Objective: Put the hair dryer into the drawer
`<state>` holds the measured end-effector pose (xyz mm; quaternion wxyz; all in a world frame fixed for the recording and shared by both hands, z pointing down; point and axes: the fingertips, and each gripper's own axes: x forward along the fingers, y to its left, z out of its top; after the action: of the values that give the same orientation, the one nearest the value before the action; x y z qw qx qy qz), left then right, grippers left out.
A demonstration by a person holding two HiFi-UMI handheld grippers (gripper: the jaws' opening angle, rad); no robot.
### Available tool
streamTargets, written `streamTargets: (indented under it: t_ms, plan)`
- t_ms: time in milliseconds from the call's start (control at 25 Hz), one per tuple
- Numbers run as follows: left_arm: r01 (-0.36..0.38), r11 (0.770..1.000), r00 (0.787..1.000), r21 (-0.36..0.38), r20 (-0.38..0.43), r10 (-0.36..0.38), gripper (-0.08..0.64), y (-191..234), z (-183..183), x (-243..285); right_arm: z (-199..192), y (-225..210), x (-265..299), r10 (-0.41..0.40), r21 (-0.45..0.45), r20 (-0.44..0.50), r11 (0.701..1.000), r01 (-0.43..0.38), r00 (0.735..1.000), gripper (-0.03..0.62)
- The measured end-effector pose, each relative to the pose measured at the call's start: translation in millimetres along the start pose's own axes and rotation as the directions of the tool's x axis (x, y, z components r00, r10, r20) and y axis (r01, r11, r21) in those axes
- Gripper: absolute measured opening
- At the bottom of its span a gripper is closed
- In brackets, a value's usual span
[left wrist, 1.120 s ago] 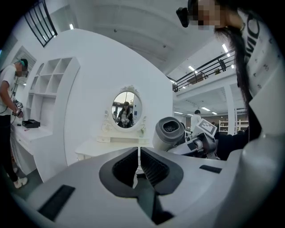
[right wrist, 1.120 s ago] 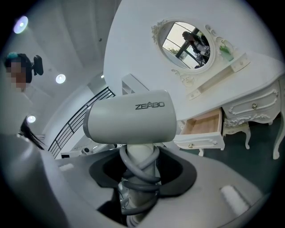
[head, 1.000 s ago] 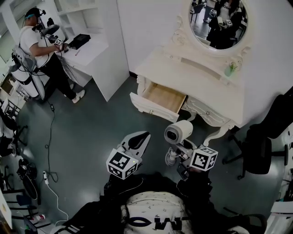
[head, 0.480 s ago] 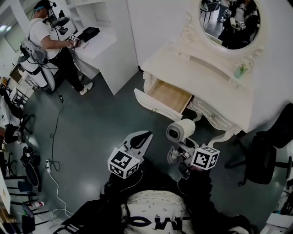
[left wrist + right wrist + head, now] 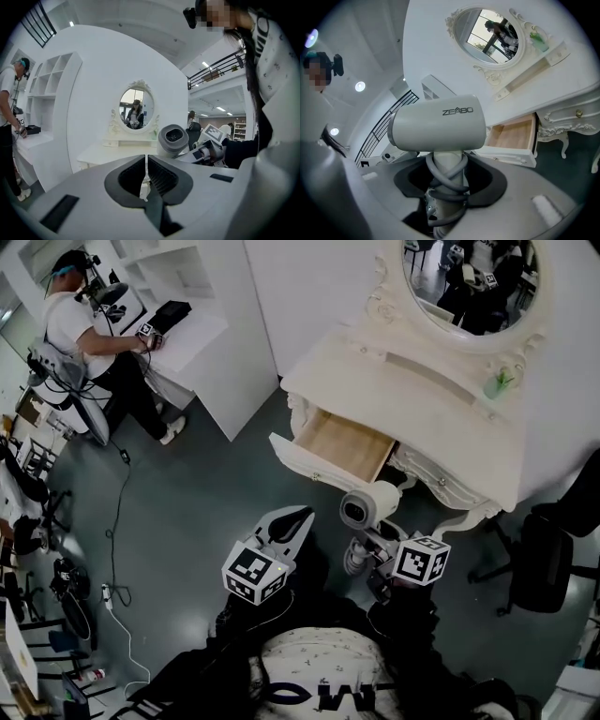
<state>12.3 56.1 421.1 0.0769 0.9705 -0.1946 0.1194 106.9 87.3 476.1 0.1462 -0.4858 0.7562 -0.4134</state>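
Dark floor point(image 5: 206, 512) lies open before the white vanity counter point(image 5: 412, 418), its drawer point(image 5: 349, 444) pulled out.
Right gripper point(image 5: 366, 557) has its fingers clamped on the hair dryer point(image 5: 367, 507) handle, barrel just short of the drawer's front edge; left gripper point(image 5: 287, 524), fingers together, hangs beside it over the floor, apart from the dryer.

Dressed in a white lettered fabric top point(image 5: 319, 688), black sleeves point(image 5: 231, 626) beside it; above it, grey-white left gripper point(image 5: 296, 516) and right gripper point(image 5: 362, 553) with black-and-white marker cubes point(image 5: 253, 575).
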Motion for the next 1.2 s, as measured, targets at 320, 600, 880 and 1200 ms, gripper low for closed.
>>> streamTargets:
  t_ms: [320,600,880,1200]
  plan:
    - [0.073,0.997,0.997,0.01,-0.02,-0.073,0.002,70,21,52,45,-32,58,-0.07,0.035,0.019,0.997,0.069,0.997,0.201]
    - [0.127,0.992,0.991,-0.008,-0.039,-0.127,0.002,134,30,90,72,-52,114,-0.121,0.076,0.021,0.99,0.119,0.992,0.201]
    - [0.178,0.984,0.983,-0.024,-0.047,-0.179,0.002,184,29,115,81,-72,153,-0.186,0.099,0.007,0.978,0.184,0.983,0.201]
    - [0.212,0.977,0.976,-0.035,-0.035,-0.213,0.002,213,29,129,78,-81,181,-0.226,0.102,-0.042,0.968,0.229,0.973,0.201]
